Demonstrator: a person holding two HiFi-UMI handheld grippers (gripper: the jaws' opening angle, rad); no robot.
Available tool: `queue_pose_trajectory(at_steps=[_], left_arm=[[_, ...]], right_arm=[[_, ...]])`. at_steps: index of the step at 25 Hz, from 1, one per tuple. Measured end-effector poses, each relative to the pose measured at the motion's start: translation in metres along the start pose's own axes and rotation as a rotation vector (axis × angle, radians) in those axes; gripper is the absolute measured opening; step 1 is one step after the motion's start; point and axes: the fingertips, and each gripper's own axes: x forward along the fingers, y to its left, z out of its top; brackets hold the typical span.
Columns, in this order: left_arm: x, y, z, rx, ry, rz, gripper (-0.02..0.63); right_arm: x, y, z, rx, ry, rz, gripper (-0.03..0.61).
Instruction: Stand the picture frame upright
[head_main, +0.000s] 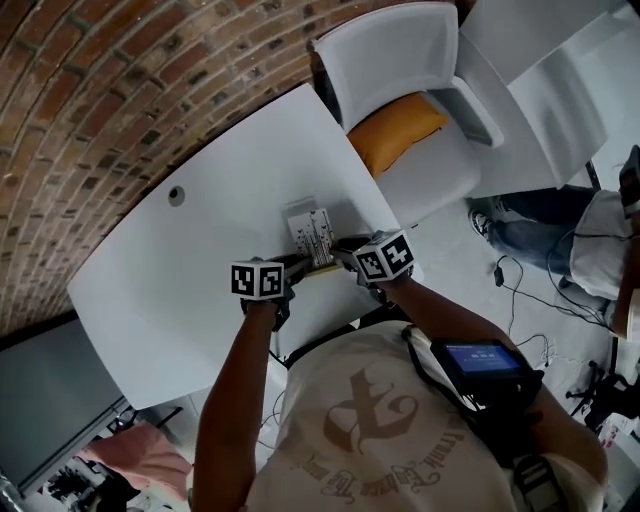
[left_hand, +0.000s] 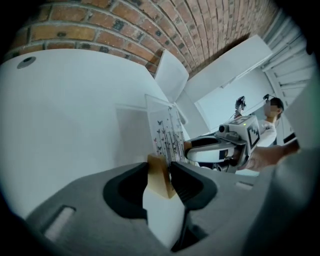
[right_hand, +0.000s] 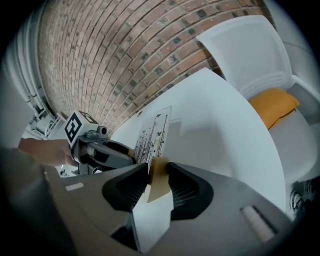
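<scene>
The picture frame (head_main: 312, 235) is a clear panel with a butterfly print and a tan wooden strip along its near edge. It rests on the white table (head_main: 190, 270) near the front edge. My left gripper (head_main: 297, 268) is shut on the strip's left end, where tan wood fills the space between the pads (left_hand: 162, 172). My right gripper (head_main: 345, 250) grips the strip's right end (right_hand: 157, 170) the same way. In the left gripper view the panel (left_hand: 167, 132) rises away from the jaws, leaning a little. The right gripper view shows the panel (right_hand: 152, 135) with the left gripper (right_hand: 117, 152) beyond it.
A white chair (head_main: 400, 60) with an orange cushion (head_main: 395, 128) stands at the table's right side. A round cable hole (head_main: 177, 195) sits in the tabletop at the far left. A brick wall runs behind. A person (head_main: 560, 230) and floor cables (head_main: 520, 290) are at the right.
</scene>
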Motion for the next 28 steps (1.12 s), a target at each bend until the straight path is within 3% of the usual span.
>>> queue_pose_trajectory(at_steps=[8, 13, 28], left_arm=[[-0.024, 0.023, -0.011, -0.038, -0.152, 0.034, 0.144], [-0.034, 0.041, 0.004, -0.023, -0.218, 0.080, 0.140], [-0.047, 0.078, 0.083, 0.073, -0.322, 0.219, 0.138]], right_arm=[[0.024, 0.023, 0.017, -0.214, 0.069, 0.077, 0.138], [0.042, 0.028, 0.042, -0.343, 0.106, 0.094, 0.132], [0.070, 0.014, 0.128, -0.463, 0.036, 0.062, 0.118]])
